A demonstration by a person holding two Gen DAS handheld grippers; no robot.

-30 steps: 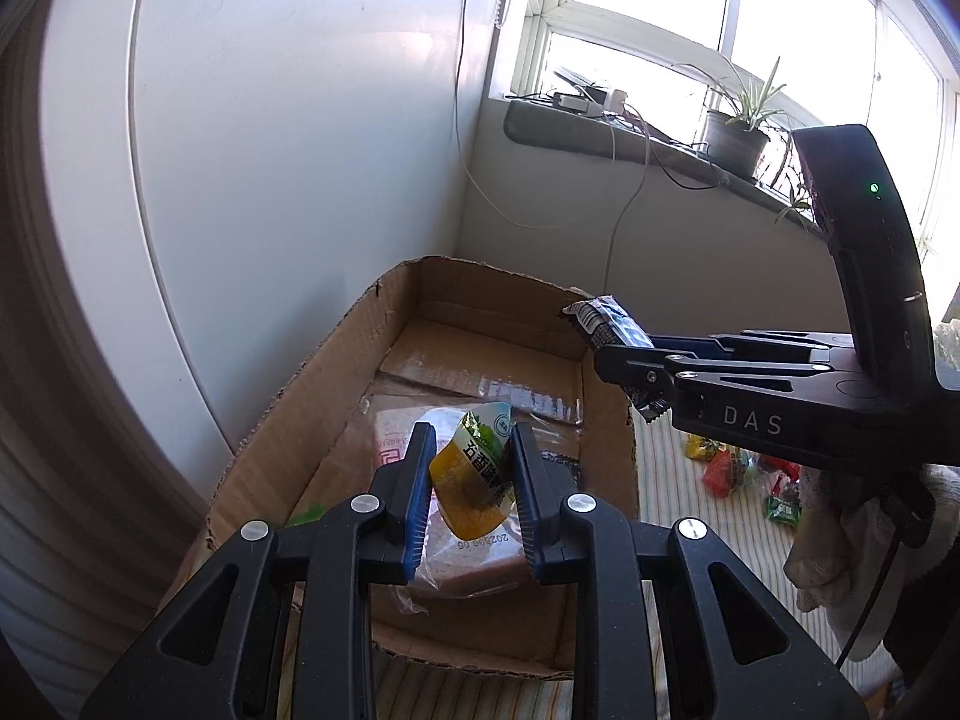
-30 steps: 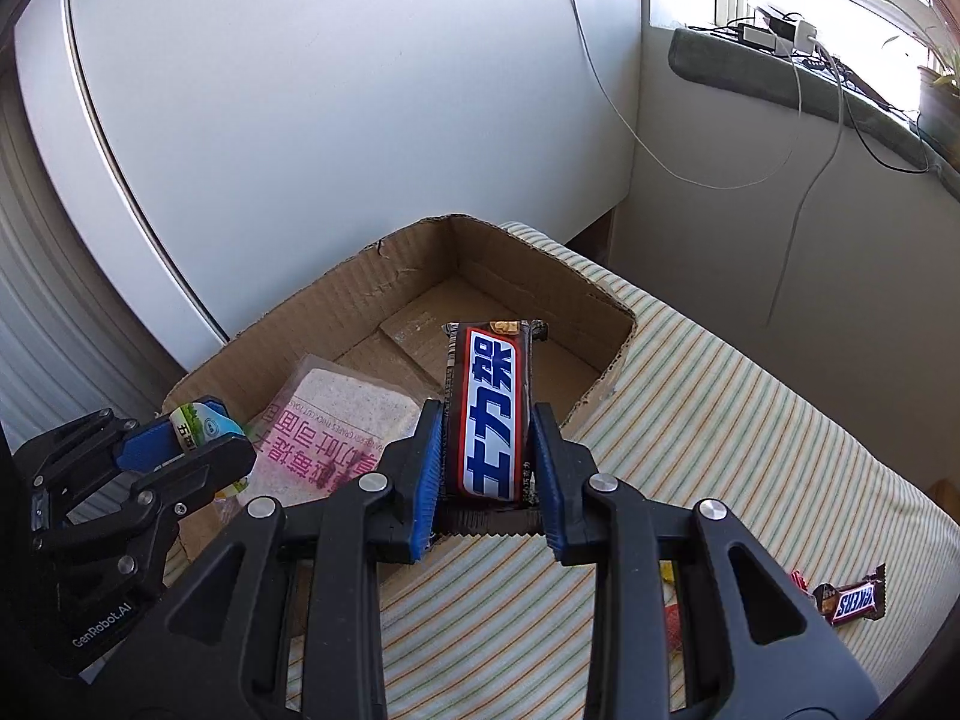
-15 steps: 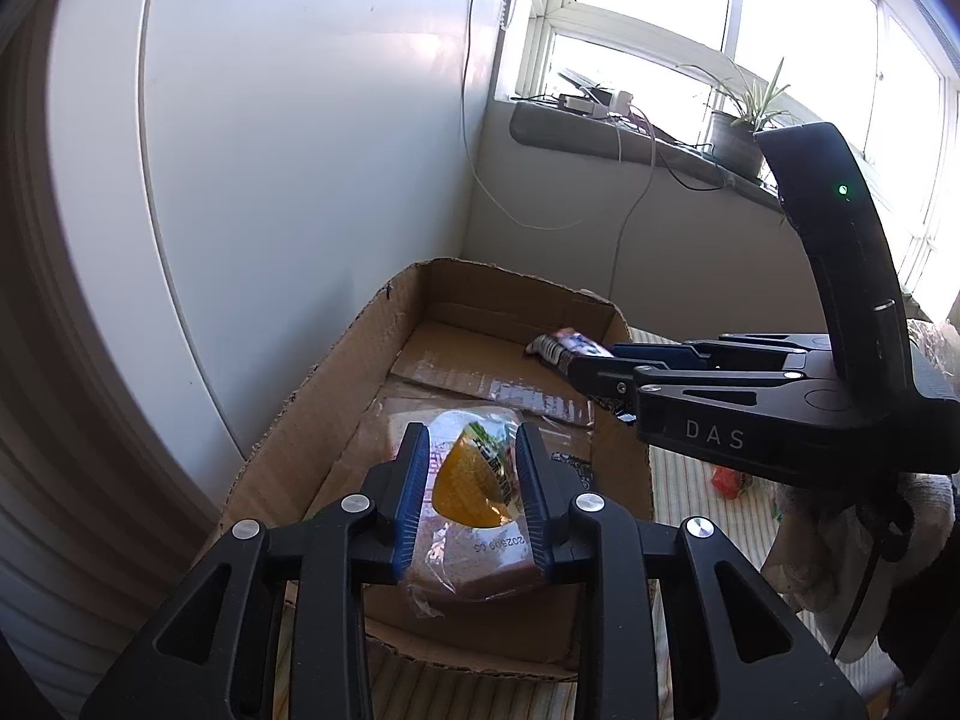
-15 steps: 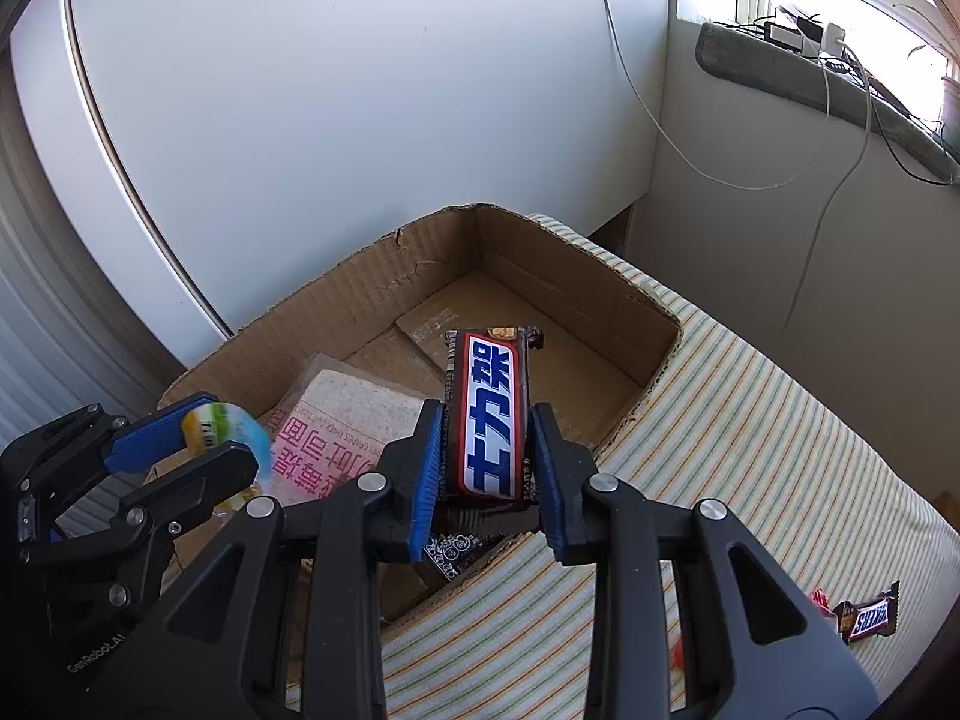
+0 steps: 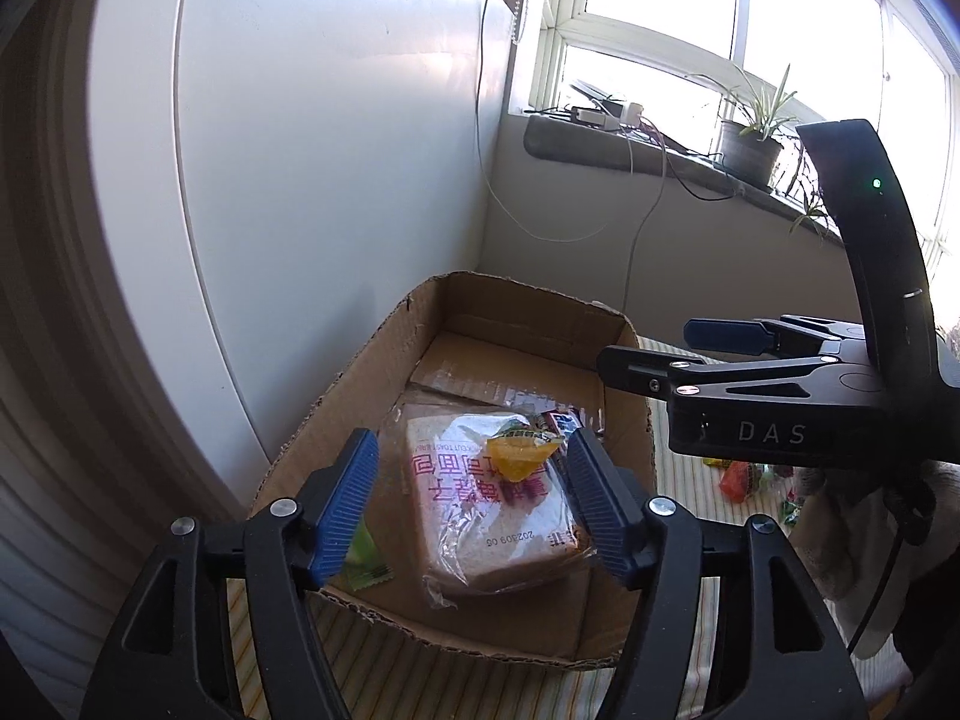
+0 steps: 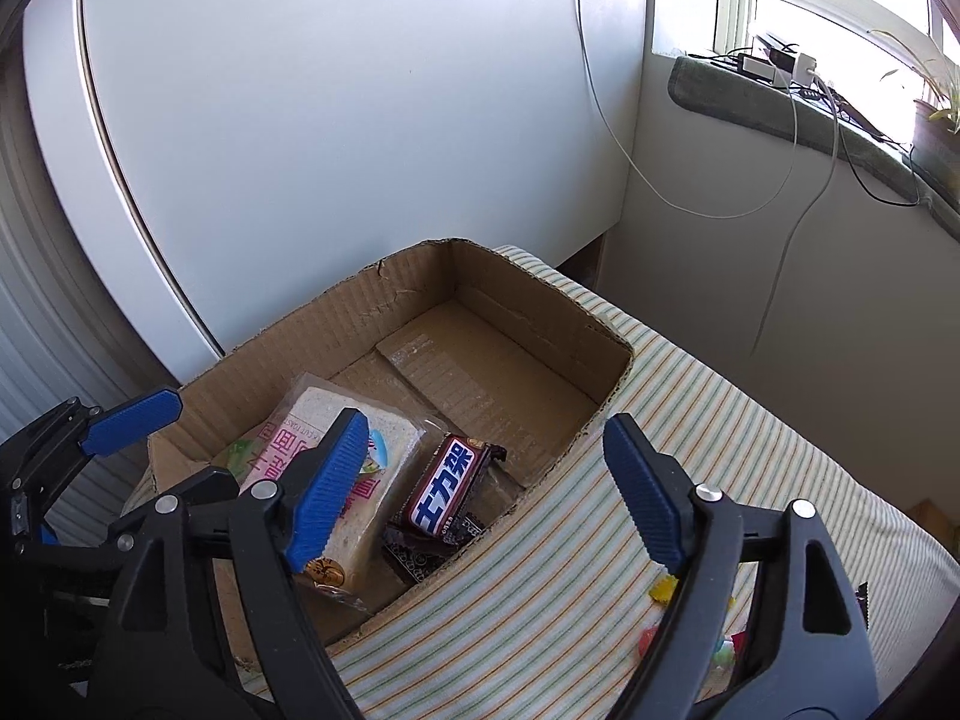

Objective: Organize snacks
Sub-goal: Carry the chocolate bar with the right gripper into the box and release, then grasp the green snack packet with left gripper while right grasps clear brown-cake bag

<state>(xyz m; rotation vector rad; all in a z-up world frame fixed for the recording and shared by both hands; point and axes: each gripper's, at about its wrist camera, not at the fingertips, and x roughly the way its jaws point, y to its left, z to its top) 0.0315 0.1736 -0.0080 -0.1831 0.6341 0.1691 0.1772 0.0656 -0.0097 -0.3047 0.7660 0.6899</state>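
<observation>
An open cardboard box sits on a striped cloth. In it lie a wrapped toast pack, a small yellow snack packet on top of the toast, a green packet, and a Snickers bar beside the toast. My left gripper is open and empty above the box's near end. My right gripper is open and empty above the box's right edge; it also shows in the left wrist view.
Loose snacks lie on the striped cloth to the right of the box. A white panel stands close behind the box. A windowsill with a potted plant and cables is farther back.
Both grippers have opened. The yellow packet dropped from my left gripper onto the toast pack, and the Snickers bar dropped from my right gripper into the box.
</observation>
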